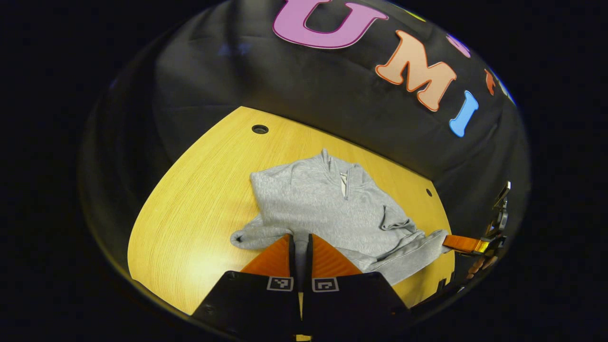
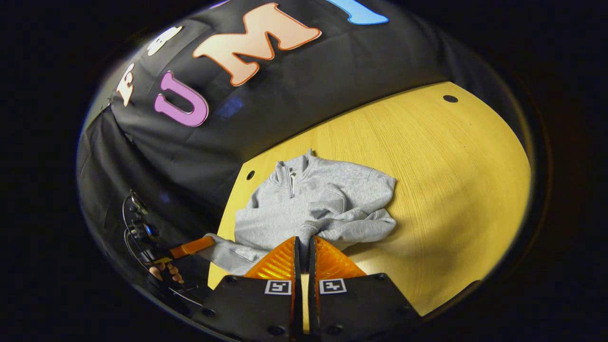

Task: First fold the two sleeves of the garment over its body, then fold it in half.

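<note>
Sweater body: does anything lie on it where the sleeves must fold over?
Nothing visible does. The sweater lies on the bare table; each gripper's fingers pinch a sleeve end.

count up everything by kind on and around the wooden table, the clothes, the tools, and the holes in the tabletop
Grey zip-neck sweatshirt: 1, lying on the wooden table
Handheld tools: 2, left tool and right tool, each closed on a sweatshirt cuff
Holes in the tabletop: 2, the larger hole and the smaller hole
Total: 5
</note>
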